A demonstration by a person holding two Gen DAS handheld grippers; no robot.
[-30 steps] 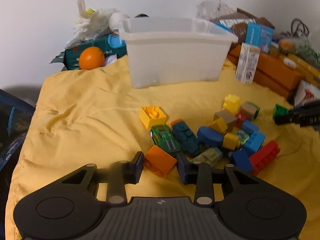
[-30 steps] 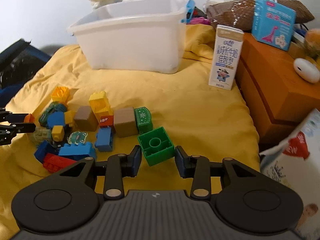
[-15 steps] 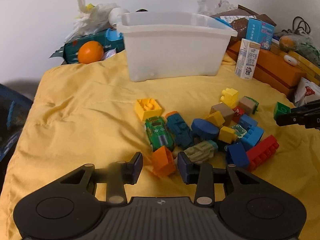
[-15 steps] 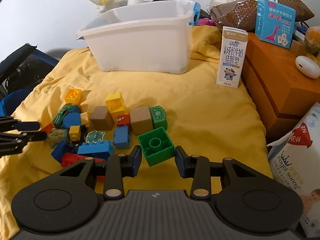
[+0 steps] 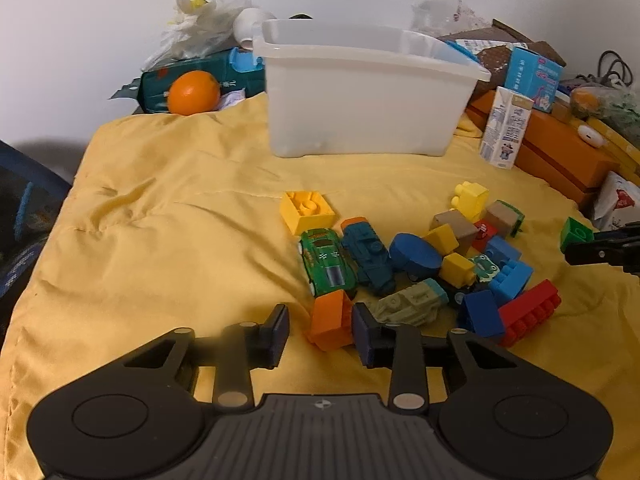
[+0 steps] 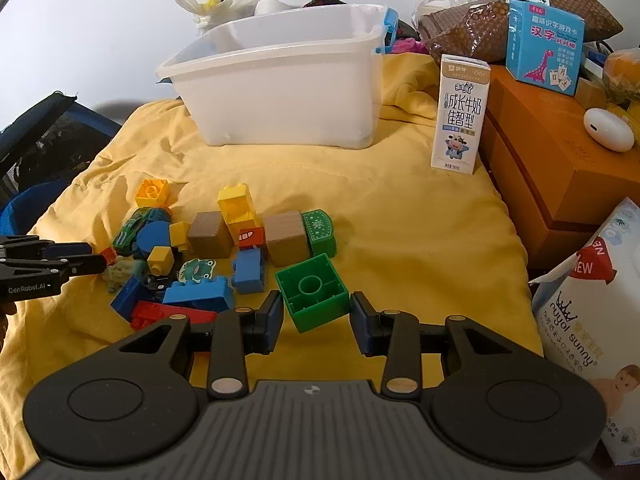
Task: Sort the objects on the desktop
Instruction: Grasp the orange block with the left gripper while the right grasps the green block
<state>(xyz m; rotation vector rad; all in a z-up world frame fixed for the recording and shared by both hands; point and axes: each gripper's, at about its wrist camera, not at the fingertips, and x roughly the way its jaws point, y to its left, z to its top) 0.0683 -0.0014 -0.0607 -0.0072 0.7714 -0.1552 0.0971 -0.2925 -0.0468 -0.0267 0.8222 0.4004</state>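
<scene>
An orange block (image 5: 330,325) is seen between the parted jaws of the left gripper (image 5: 320,330), touching the right jaw only, with a gap on the left. A green block (image 6: 313,291), hollow side up, is framed by the open jaws of the right gripper (image 6: 316,320), neither pad pressing it. Both blocks are set on the yellow cloth (image 5: 168,208) at the near edge of the toy pile. The white plastic bin (image 6: 280,92) is placed well behind, beside a milk carton (image 6: 460,114).

A plain white wall (image 5: 100,20) rises behind a surface draped in rumpled yellow cloth (image 5: 168,216), evenly lit.
</scene>
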